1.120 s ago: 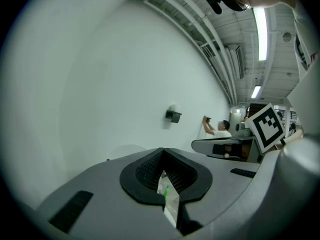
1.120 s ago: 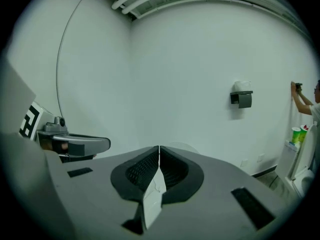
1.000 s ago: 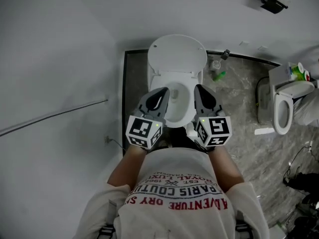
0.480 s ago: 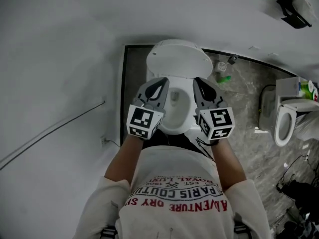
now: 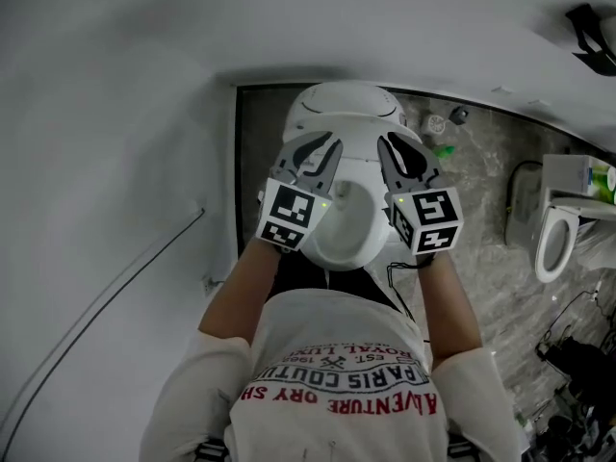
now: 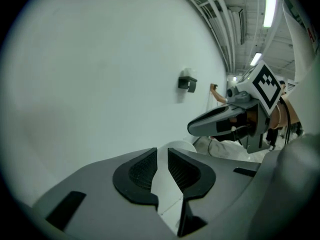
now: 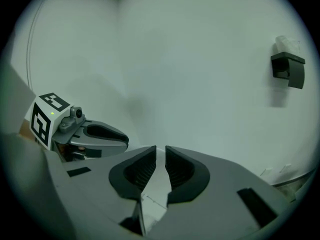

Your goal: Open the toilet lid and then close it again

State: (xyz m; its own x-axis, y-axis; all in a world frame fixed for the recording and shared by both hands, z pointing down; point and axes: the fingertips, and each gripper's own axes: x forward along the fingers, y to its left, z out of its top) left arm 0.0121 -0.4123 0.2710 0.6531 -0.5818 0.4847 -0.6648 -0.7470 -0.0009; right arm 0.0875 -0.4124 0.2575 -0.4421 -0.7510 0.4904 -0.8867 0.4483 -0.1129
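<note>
White wall beside raised toilet lid; left gripper opening, right gripper ajar, both empty

I count two toilets, the near toilet below me and a far toilet at right, plus one dark wall holder and one person.

Wall crowds toilet's left side; floor rightward seems open.

Grey left gripper, white lettered shirt
</note>
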